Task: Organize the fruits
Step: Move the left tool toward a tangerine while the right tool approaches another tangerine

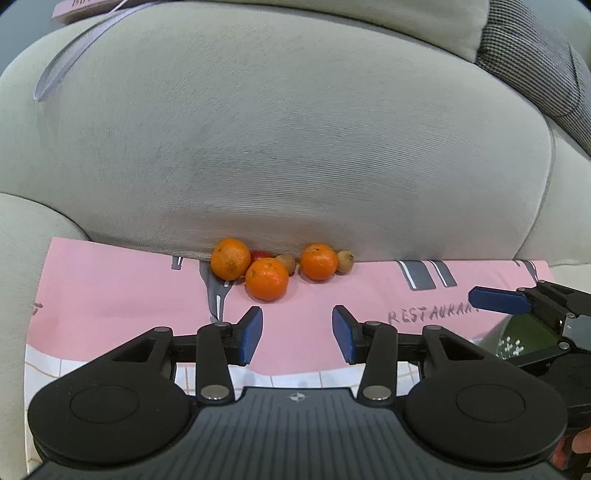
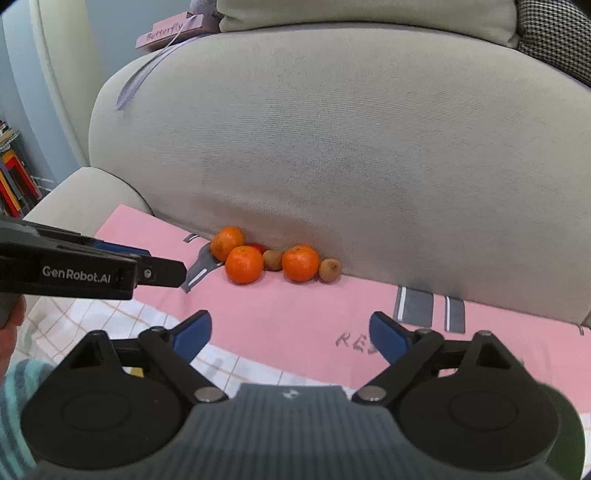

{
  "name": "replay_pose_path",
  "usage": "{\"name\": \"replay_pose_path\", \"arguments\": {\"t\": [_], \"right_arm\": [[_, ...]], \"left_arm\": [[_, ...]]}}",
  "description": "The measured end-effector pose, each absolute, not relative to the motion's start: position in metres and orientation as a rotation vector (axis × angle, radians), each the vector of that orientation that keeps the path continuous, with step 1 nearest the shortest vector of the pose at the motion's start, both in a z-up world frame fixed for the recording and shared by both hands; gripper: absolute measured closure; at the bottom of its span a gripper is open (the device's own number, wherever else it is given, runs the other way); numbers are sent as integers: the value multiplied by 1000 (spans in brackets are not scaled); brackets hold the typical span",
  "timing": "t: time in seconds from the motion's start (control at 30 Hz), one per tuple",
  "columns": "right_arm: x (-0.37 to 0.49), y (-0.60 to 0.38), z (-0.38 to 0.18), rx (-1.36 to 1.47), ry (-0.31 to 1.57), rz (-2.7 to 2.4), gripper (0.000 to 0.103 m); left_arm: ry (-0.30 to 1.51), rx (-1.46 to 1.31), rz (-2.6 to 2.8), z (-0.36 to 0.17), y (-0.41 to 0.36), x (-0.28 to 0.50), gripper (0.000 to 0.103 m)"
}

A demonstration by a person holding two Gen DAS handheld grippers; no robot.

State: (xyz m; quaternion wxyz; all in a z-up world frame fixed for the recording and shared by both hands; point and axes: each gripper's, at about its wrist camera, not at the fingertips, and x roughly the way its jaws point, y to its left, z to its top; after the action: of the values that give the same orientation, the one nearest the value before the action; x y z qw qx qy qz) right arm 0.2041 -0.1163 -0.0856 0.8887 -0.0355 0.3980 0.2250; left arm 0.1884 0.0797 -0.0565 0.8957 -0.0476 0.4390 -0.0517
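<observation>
Three oranges lie on a pink cloth against the sofa back: a left one, a front one and a right one. Two brown kiwis and a partly hidden red fruit sit among them. In the right wrist view the same fruits show: oranges, kiwis. My left gripper is open and empty, just short of the front orange. My right gripper is open and empty, further back.
The grey sofa backrest rises right behind the fruit. A pink box with a ribbon rests on top of it. A checked cloth lies under the pink one. A dark green object sits at the right.
</observation>
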Motion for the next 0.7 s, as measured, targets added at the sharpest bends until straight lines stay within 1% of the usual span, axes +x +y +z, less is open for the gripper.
{"name": "replay_pose_path", "arguments": {"t": [0.17, 0.23, 0.37, 0.43, 0.47, 0.5, 0.53, 0.7], "right_arm": [[226, -105, -94, -83, 825, 465, 22], [235, -101, -97, -84, 827, 469, 26], [254, -91, -106, -87, 837, 478, 31], [261, -84, -111, -106, 838, 485, 36], [264, -81, -114, -124, 837, 489, 37], [267, -77, -117, -148, 834, 493, 40], [270, -74, -121, -174, 831, 495, 44], [282, -58, -140, -341, 805, 527, 48]], "left_arm": [[916, -117, -94, -69, 90, 203, 51], [923, -127, -87, -75, 96, 210, 51], [942, -155, -75, -87, 106, 224, 51], [953, -178, -76, -94, 109, 231, 52], [959, -191, -81, -98, 110, 235, 52], [967, -204, -85, -102, 111, 238, 56], [974, -210, -84, -105, 112, 241, 57], [996, -264, -94, -120, 116, 255, 57]]}}
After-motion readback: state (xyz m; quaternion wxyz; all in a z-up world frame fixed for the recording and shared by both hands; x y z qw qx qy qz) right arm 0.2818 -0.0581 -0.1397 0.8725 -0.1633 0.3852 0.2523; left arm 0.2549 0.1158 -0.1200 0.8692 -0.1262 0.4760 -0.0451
